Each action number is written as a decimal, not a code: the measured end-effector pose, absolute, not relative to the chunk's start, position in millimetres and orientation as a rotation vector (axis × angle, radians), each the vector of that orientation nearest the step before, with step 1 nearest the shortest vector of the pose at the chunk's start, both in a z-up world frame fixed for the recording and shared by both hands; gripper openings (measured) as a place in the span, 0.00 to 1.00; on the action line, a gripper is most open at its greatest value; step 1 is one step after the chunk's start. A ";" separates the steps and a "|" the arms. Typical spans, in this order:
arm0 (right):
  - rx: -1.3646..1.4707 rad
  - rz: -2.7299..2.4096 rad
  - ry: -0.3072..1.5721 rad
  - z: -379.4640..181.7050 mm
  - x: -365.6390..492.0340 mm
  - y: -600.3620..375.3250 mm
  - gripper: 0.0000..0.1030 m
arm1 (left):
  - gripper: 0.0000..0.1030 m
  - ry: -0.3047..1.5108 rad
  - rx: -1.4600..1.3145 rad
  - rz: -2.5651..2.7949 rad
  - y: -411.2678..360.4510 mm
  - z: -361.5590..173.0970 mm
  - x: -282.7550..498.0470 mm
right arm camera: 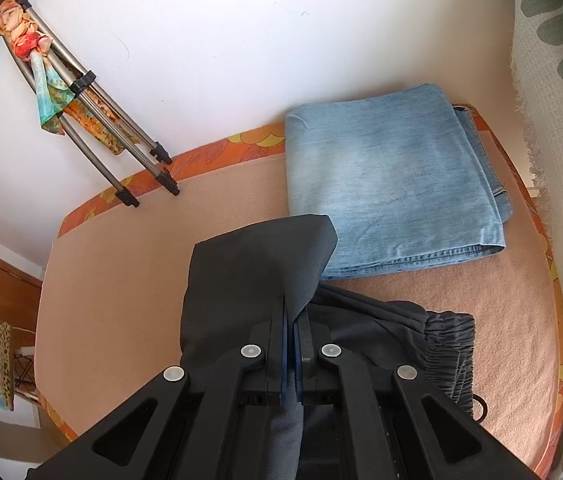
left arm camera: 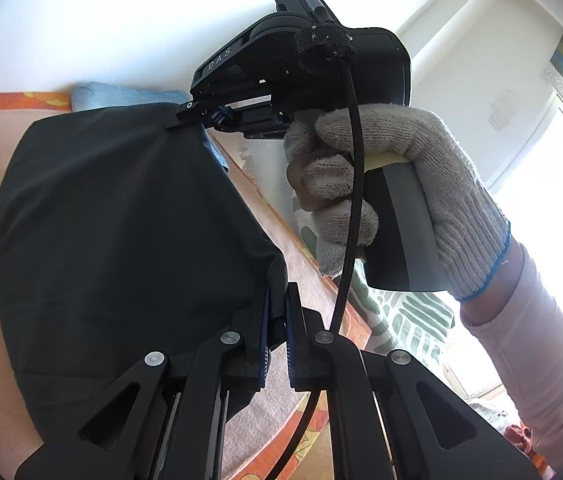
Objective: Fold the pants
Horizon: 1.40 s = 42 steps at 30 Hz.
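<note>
The dark grey pants (left arm camera: 121, 220) hang as a stretched sheet between both grippers above the peach mattress (right arm camera: 121, 280). My left gripper (left arm camera: 277, 300) is shut on one edge of the pants. In the left wrist view the right gripper (left arm camera: 217, 116), held by a gloved hand (left arm camera: 401, 184), pinches the far corner. In the right wrist view my right gripper (right arm camera: 292, 316) is shut on the pants (right arm camera: 249, 264), with a fold sticking up past the tips. The elastic waistband (right arm camera: 449, 352) lies bunched on the mattress below.
Folded light blue jeans (right arm camera: 393, 176) lie at the far side of the mattress. A metal tripod (right arm camera: 113, 144) with a colourful scarf (right arm camera: 41, 76) leans on the white wall. A green-patterned white blanket (right arm camera: 561, 160) hangs at the right. A window (left arm camera: 561, 160) is bright.
</note>
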State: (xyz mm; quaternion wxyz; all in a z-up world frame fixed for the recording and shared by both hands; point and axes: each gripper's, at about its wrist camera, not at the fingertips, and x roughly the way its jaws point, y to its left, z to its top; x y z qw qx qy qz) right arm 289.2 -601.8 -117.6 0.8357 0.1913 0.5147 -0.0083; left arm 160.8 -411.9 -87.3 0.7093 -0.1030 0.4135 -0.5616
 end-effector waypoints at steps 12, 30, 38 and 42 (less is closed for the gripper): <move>0.463 -0.091 1.088 -153.5 264.0 -675.3 0.00 | 0.05 0.949 -0.155 -1.313 -471.5 -107.3 149.4; 0.423 -0.182 1.052 -152.0 240.9 -698.2 0.34 | 0.29 0.973 -0.106 -1.325 -410.8 -96.9 141.6; 0.350 -0.081 0.986 -108.1 227.6 -657.7 0.39 | 0.32 0.977 -0.188 -1.141 -305.9 -113.1 159.5; 0.324 0.019 1.001 -103.4 244.9 -617.6 0.45 | 0.32 1.040 -0.276 -1.026 -284.7 -137.8 156.7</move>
